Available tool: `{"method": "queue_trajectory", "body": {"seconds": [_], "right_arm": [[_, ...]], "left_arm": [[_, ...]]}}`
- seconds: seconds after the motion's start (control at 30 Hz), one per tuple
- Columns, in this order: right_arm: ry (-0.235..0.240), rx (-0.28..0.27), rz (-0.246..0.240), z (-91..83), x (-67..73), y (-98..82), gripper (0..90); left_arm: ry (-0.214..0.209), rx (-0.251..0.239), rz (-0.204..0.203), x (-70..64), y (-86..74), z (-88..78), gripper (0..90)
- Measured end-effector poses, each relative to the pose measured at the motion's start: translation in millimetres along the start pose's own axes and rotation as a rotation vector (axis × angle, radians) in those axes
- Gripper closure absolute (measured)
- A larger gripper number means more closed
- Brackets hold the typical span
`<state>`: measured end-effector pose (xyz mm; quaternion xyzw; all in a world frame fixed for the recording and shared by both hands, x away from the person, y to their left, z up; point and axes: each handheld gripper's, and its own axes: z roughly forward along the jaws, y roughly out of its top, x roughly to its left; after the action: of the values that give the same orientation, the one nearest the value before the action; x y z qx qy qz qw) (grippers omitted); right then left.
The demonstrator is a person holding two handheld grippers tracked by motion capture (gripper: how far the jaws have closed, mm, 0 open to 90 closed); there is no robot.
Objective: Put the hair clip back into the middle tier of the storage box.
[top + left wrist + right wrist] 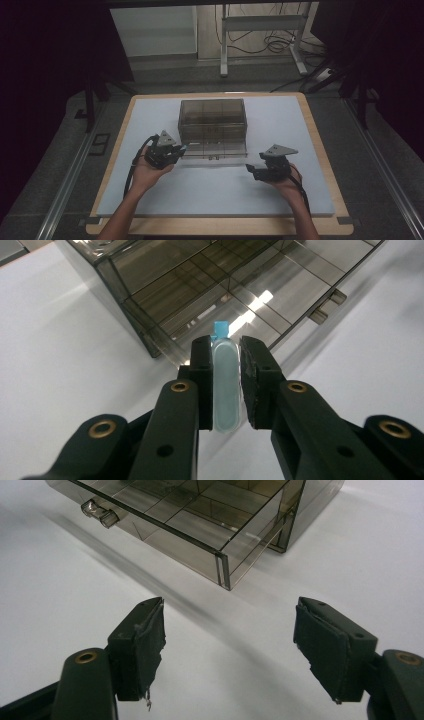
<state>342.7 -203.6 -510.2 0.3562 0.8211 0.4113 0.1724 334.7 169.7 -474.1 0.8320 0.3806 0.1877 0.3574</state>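
A smoky clear plastic drawer box [212,122] stands mid-table, and its lower drawer [216,148] is pulled out toward me. My left gripper [176,149] hovers at the drawer's left front corner, shut on a small pale blue oval piece [226,385] with a bright blue tab at its tip. In the left gripper view the drawer's divided compartments [220,285] lie just beyond that piece. My right gripper [255,171] rests low over the mat in front of the drawer's right corner [222,570], jaws wide open with nothing between them [230,650].
The white mat [280,195] covers a wooden table [320,150]. The drawer's small clear handle [100,512] juts from its front. Beyond the table stand a white desk frame [260,25] and cables on a dark floor.
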Motion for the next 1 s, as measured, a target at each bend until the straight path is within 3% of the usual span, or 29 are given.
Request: {"method": "queue_trajectory", "body": {"seconds": [0.4, 1.0], "right_arm": [[0.0, 0.003, 0.0, 0.9, -0.2, -0.5, 27.9], [-0.003, 0.0, -0.002, -0.3, -1.5, -0.8, 27.9]], "left_arm": [[-0.003, 0.012, -0.007, 3.6, 4.9, 10.7, 77.4], [-0.012, 0.032, 0.025, -1.7, 22.4, 26.8, 77.4]]}}
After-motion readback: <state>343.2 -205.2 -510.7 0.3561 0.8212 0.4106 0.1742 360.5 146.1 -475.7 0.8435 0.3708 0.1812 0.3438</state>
